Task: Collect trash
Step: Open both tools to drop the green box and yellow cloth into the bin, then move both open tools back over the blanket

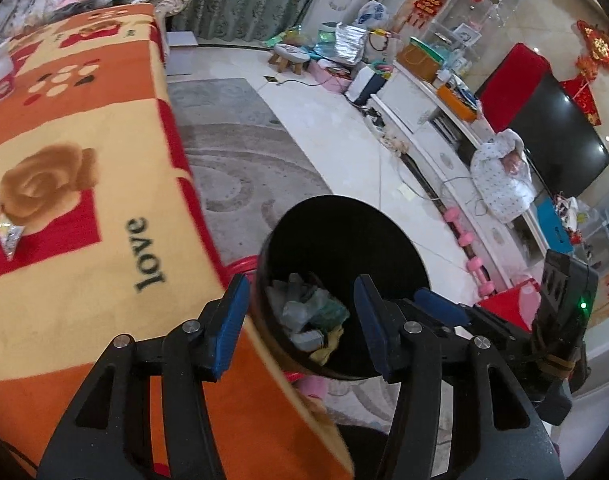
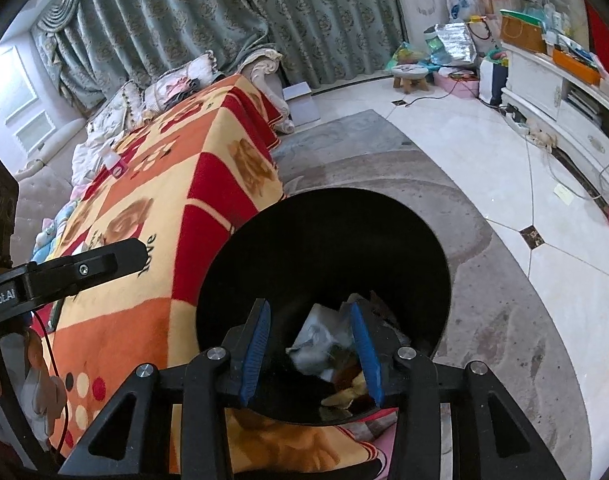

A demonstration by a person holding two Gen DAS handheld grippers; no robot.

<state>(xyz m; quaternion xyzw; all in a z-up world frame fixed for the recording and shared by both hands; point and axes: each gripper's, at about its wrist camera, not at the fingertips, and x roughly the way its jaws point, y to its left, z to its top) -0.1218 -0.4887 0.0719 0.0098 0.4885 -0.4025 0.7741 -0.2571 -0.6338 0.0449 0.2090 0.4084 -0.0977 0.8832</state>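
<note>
A black round trash bin [image 1: 344,232] stands on the floor beside the blanket-covered table and holds several crumpled wrappers [image 1: 308,312]. My left gripper [image 1: 300,296] is open and empty, above the bin's near rim. My right gripper [image 2: 312,320] is open and empty, directly over the bin [image 2: 324,232] with the trash [image 2: 320,340] seen between its fingers. A silvery snack wrapper [image 1: 6,232] lies on the blanket at the far left. A small white bottle [image 1: 2,68] stands at the blanket's far end.
The orange, red and yellow blanket [image 1: 84,168] covers the table on the left. A grey rug [image 2: 484,280] lies under the bin. A white TV cabinet [image 1: 436,136], TV [image 1: 552,136], pink dumbbells [image 1: 464,240] and bags line the right wall. The left gripper's body [image 2: 64,268] shows at left.
</note>
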